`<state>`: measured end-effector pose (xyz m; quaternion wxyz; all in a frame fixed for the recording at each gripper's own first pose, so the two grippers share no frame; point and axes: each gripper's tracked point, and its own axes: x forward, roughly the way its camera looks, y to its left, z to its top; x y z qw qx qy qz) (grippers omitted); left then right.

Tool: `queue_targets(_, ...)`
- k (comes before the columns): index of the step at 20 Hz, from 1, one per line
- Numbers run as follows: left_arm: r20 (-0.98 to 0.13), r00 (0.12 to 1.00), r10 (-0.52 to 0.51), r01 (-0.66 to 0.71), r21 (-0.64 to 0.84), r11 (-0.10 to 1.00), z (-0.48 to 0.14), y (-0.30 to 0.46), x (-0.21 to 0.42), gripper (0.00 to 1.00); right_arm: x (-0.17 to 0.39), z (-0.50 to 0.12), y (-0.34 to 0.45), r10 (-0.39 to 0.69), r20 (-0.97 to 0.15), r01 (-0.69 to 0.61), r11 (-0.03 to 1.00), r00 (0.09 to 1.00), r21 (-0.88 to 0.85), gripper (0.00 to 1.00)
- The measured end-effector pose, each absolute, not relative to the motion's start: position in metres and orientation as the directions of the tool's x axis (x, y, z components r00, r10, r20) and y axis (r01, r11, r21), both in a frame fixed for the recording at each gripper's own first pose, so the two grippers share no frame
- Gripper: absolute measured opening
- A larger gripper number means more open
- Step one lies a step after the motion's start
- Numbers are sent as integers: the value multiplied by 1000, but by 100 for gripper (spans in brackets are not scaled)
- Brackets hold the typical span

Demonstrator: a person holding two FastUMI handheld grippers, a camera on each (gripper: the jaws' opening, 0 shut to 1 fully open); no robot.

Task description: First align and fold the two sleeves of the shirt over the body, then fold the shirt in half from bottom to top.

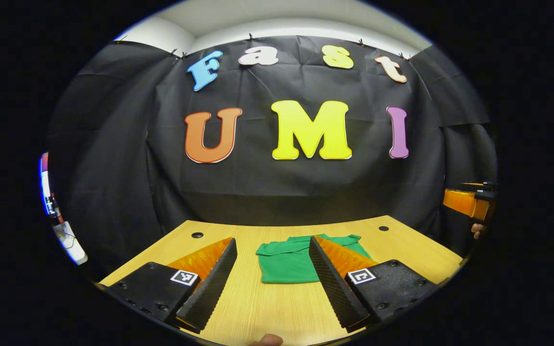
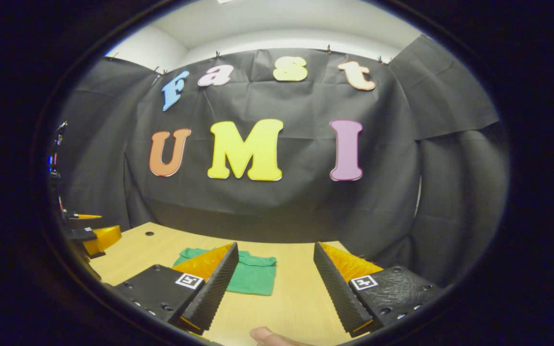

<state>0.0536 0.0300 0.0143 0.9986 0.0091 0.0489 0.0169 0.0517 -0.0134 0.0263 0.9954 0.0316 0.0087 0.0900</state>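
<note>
A green shirt (image 1: 286, 263) lies in a compact rectangle on the wooden table (image 1: 267, 307), with its collar at the far edge. My left gripper (image 1: 272, 239) hovers open in front of it, touching nothing, and its right finger covers part of the shirt's right side. In the right gripper view the shirt (image 2: 255, 278) lies ahead and to the left, partly behind the left finger. My right gripper (image 2: 275, 245) is open and holds nothing. The right gripper (image 1: 467, 203) also appears far off at the right edge of the left gripper view, and the left gripper (image 2: 96, 238) at the left edge of the right gripper view.
Small round holes (image 1: 197, 235) (image 1: 384, 228) sit near the table's far corners. Black cloth walls close the back and sides. A fingertip (image 2: 267, 336) of the holding hand pokes in at the bottom. Some equipment (image 1: 48, 192) stands beyond the left wall's edge.
</note>
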Motion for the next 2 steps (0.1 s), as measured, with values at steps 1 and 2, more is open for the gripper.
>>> queue_targets(1, -99, 995, 28, -26, 23, 999, 14, 29, 36, 97, 27, 27, -21, 165, 4, -165, 985, 986, 51, 94)
queue_targets(2, -95, 995, 31, -27, 36, 999, 15, 30, 18, 97, 8, 26, -27, 156, 11, -157, 987, 988, 47, 95)
